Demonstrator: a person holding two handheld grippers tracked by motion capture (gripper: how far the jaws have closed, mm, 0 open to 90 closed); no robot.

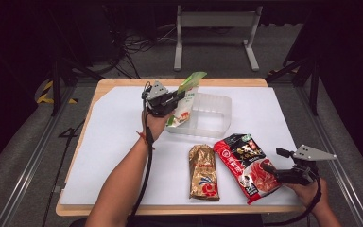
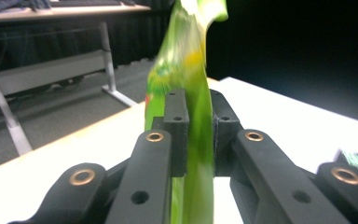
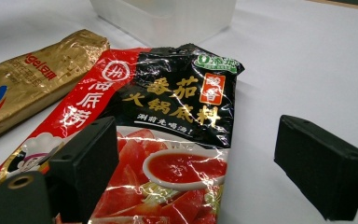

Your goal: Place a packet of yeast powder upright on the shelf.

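My left gripper (image 1: pixel 176 98) is shut on a green and white snack packet (image 1: pixel 185 97), holding it upright over the near left edge of a clear plastic bin (image 1: pixel 215 113). In the left gripper view the green packet (image 2: pixel 191 93) stands pinched between the two black jaws. A red and black sauce pouch (image 1: pixel 246 165) lies flat on the white table cover, and my right gripper (image 1: pixel 269 171) is open at its near right edge. In the right gripper view the pouch (image 3: pixel 168 140) lies between and ahead of the spread jaws. A gold packet (image 1: pixel 203 171) lies left of the pouch.
The white cover (image 1: pixel 113 142) spreads over a wooden table (image 1: pixel 123 83). Beyond the far edge stand a grey metal frame (image 1: pixel 215 28) and loose cables on the floor. The gold packet (image 3: pixel 23 79) and the clear bin (image 3: pixel 168 18) also appear in the right gripper view.
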